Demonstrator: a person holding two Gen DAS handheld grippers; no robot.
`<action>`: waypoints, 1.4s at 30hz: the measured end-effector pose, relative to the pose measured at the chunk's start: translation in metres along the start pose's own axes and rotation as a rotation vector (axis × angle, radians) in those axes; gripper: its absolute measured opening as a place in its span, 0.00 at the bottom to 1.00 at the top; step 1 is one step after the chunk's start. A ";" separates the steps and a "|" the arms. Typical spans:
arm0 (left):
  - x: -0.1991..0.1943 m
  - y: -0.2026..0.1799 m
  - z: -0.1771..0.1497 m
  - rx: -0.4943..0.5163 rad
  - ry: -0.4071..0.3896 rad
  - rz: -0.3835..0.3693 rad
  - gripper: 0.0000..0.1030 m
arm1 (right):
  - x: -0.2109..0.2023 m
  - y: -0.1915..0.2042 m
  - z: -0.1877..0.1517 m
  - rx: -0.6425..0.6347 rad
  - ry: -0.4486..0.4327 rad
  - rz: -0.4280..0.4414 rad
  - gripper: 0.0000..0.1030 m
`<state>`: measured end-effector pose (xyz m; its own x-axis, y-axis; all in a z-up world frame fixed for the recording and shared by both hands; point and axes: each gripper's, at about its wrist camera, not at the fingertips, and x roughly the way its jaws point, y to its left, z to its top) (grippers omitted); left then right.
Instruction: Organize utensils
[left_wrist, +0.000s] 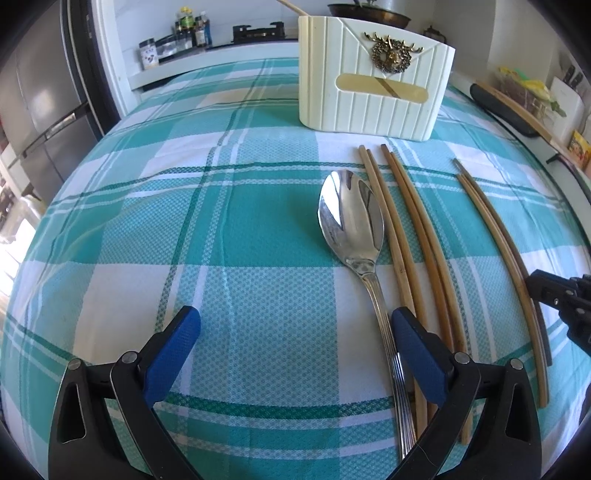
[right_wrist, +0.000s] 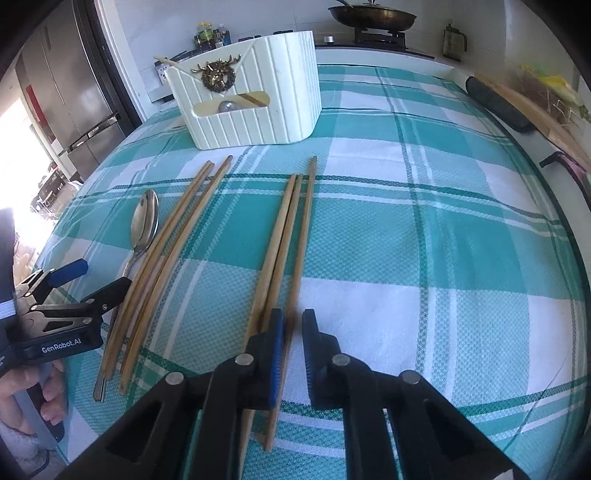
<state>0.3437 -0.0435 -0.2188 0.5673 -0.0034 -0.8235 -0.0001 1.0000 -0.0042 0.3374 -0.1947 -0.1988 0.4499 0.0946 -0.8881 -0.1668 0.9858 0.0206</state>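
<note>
**Spoon and chopsticks on cloth, holder at top, both grippers low**

While your left gripper (left_wrist: 295, 343) sits low at the bottom of its frame, its blue pads are spread wide, nothing between them. The right-hand pad (left_wrist: 417, 354) lies just beside the spoon (left_wrist: 351, 218) handle; contact unclear. Spoon bowl faces up, centre-right of the left wrist view, on the teal-and-white checked tablecloth (left_wrist: 184, 229).

Right of the spoon: four bamboo chopsticks (left_wrist: 410, 236) running bottom to top, close together. Further right, a separate group of chopsticks (left_wrist: 506, 258) curving down the right edge.

Your right gripper (right_wrist: 293, 328) is at bottom centre of its view, fingers narrow with a slim gap. That separate group (right_wrist: 291, 229) runs down to the left finger (right_wrist: 275, 343) and passes under it; whether a stick sits in the gap, cannot tell.

The white ribbed utensil holder (left_wrist: 373, 77) stands upright at upper centre-right of the left view, upper left of the right view. Gold deer-head emblem (right_wrist: 218, 75) on front, slot below showing something round and a stick.

Readable text: "GenRobot.AI" on the left gripper body (right_wrist: 61, 349), lower left of the right view. Jar labels (left_wrist: 149, 55) at upper left unreadable. Pan (right_wrist: 371, 16) on stove at top.
</note>
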 end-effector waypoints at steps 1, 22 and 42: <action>0.000 0.000 0.000 0.000 0.001 -0.002 0.99 | 0.001 0.005 0.000 -0.029 0.001 -0.021 0.10; -0.001 0.047 0.005 -0.073 -0.014 0.051 0.72 | -0.037 -0.083 -0.041 0.122 -0.081 -0.243 0.08; 0.012 0.054 0.011 0.037 -0.009 -0.023 1.00 | -0.024 -0.088 -0.033 0.069 -0.117 -0.199 0.58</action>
<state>0.3594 0.0103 -0.2228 0.5743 -0.0260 -0.8182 0.0435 0.9991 -0.0012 0.3123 -0.2880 -0.1944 0.5673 -0.0907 -0.8185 -0.0059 0.9934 -0.1142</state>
